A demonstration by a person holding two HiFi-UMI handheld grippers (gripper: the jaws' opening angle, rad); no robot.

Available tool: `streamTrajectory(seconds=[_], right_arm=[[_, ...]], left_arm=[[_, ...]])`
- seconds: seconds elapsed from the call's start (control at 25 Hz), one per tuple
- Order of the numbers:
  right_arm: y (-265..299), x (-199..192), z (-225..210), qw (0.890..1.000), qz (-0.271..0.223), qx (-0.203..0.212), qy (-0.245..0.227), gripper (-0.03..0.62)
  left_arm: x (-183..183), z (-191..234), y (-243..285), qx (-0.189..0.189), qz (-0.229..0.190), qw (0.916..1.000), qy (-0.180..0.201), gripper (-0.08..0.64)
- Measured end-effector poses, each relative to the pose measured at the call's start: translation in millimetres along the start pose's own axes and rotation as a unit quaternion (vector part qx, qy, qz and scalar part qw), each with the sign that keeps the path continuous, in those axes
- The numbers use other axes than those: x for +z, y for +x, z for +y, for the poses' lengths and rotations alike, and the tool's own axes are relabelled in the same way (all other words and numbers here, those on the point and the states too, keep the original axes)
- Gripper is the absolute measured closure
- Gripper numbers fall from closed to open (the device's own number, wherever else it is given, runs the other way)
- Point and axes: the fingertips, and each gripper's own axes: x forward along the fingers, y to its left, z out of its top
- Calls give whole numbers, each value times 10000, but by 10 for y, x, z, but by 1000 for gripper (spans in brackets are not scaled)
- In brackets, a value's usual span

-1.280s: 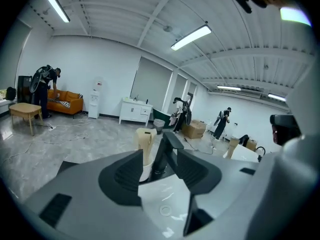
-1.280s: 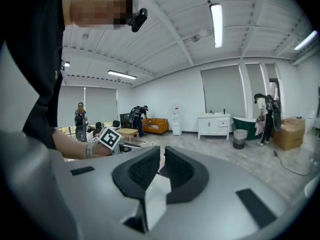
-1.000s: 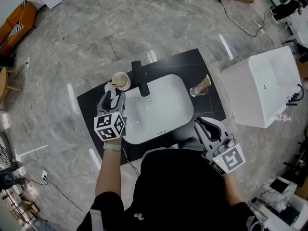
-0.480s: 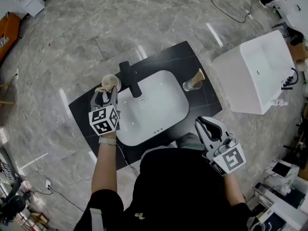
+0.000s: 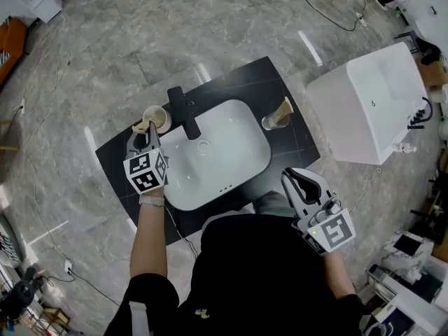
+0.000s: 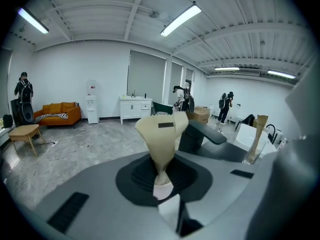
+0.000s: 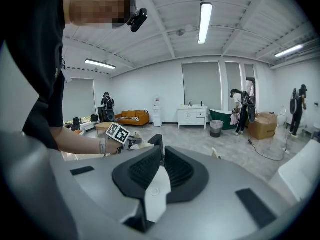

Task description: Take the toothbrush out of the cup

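Observation:
A tan cup (image 5: pixel 157 117) stands on the black counter (image 5: pixel 297 145), left of the black faucet (image 5: pixel 183 110). A beige toothbrush (image 5: pixel 142 127) sticks out of it toward my left gripper (image 5: pixel 145 134). In the left gripper view the toothbrush (image 6: pixel 161 134) rises upright between the jaws of my left gripper (image 6: pixel 161 176), which are closing and pinch its narrow lower part. The cup itself is hidden below the jaws there. My right gripper (image 5: pixel 297 185) hangs shut and empty near the counter's front edge, and the right gripper view shows its jaws (image 7: pixel 161 165) pressed together on nothing.
A white sink (image 5: pixel 175 187) fills the counter's middle. A clear glass (image 5: pixel 274 120) with another tan brush stands right of it. A large white basin unit (image 5: pixel 371 110) sits on the floor to the right. People stand far off in the room.
My left gripper has moved forward and down to the cup, and its wide-open jaws have closed round the toothbrush. The right gripper has stayed where it was.

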Motion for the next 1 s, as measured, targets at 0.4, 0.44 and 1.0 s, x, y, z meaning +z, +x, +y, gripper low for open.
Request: streamTrajectory(seconds=[0.4, 0.44, 1.0], right_arm=[[-54, -68, -84, 9999, -41, 122, -100, 549], [-52, -83, -93, 9998, -37, 139, -104, 549], [55, -40, -184, 9973, -180, 710, -9, 549]], left_arm=[[257, -15, -248, 181, -132, 9996, 163, 515], [302, -35, -289, 177, -142, 9995, 198, 515], [1146, -469, -1430, 479, -738, 9954, 388, 515]])
